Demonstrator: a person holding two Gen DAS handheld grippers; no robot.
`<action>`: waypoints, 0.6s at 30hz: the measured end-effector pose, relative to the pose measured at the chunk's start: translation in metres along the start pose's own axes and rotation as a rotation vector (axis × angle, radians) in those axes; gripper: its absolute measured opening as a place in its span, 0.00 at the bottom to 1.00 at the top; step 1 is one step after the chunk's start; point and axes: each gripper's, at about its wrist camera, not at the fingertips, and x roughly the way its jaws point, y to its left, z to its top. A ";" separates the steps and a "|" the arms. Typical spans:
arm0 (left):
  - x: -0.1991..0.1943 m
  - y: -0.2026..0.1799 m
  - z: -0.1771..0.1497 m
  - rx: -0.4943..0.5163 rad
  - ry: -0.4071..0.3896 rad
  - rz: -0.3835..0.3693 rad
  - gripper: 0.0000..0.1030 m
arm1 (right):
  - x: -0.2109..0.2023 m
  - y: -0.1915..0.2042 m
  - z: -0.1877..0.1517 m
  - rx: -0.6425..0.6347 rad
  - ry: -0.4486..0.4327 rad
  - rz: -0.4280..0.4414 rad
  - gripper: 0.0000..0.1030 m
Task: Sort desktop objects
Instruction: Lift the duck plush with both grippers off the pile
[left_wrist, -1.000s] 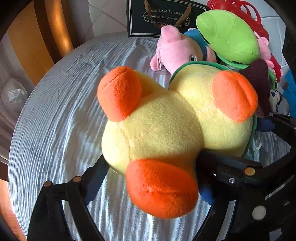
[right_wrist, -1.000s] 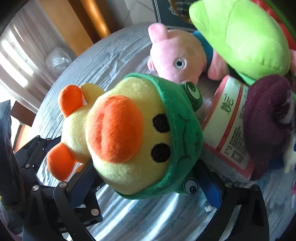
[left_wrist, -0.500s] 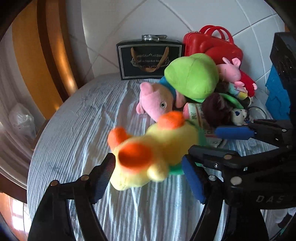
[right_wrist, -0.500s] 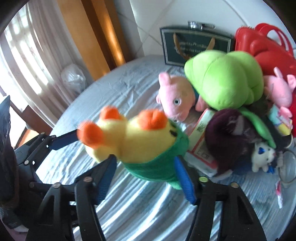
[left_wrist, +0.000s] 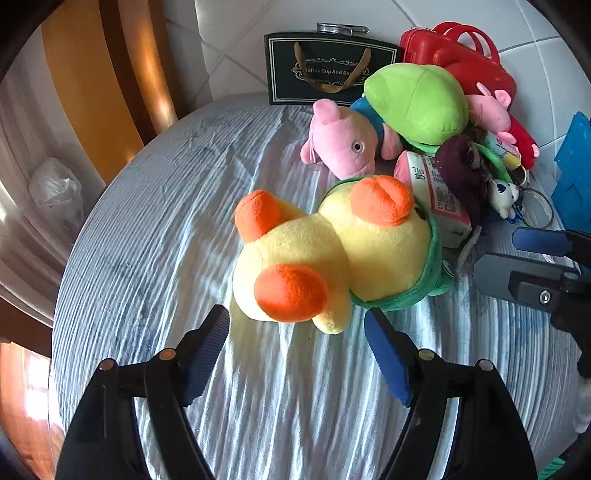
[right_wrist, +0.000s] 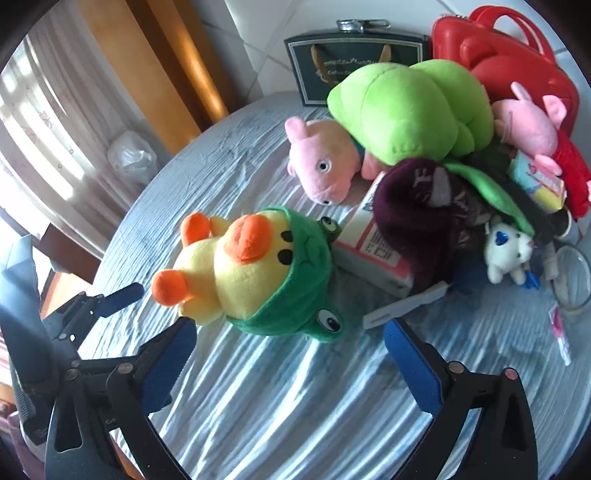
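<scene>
**Yellow plush duck lies free on the desk between two open grippers**

Yellow plush duck with orange beak, orange feet and a green frog hood lies on its back on the round desk, which is covered in crinkled grey-blue cloth. The left gripper has its fingers spread wide and empty just short of the duck's feet. The right gripper is likewise spread and empty, just short of the hooded head. Neither touches the toy. Behind it sits a heap: a pink plush pig, a lime-green plush cushion, a pink-and-white carton. The duck appears set apart from the heap; the next move likely calls for choosing another item there.
</scene>
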 end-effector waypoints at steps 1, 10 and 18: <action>0.004 0.001 0.002 0.000 0.009 -0.004 0.73 | 0.006 0.001 0.000 0.005 0.014 0.004 1.00; 0.060 0.006 0.011 0.008 0.102 -0.019 0.82 | 0.064 0.006 0.021 0.007 0.118 -0.005 1.00; 0.087 0.020 0.019 -0.022 0.105 -0.034 0.82 | 0.109 0.016 0.041 -0.020 0.163 0.039 1.00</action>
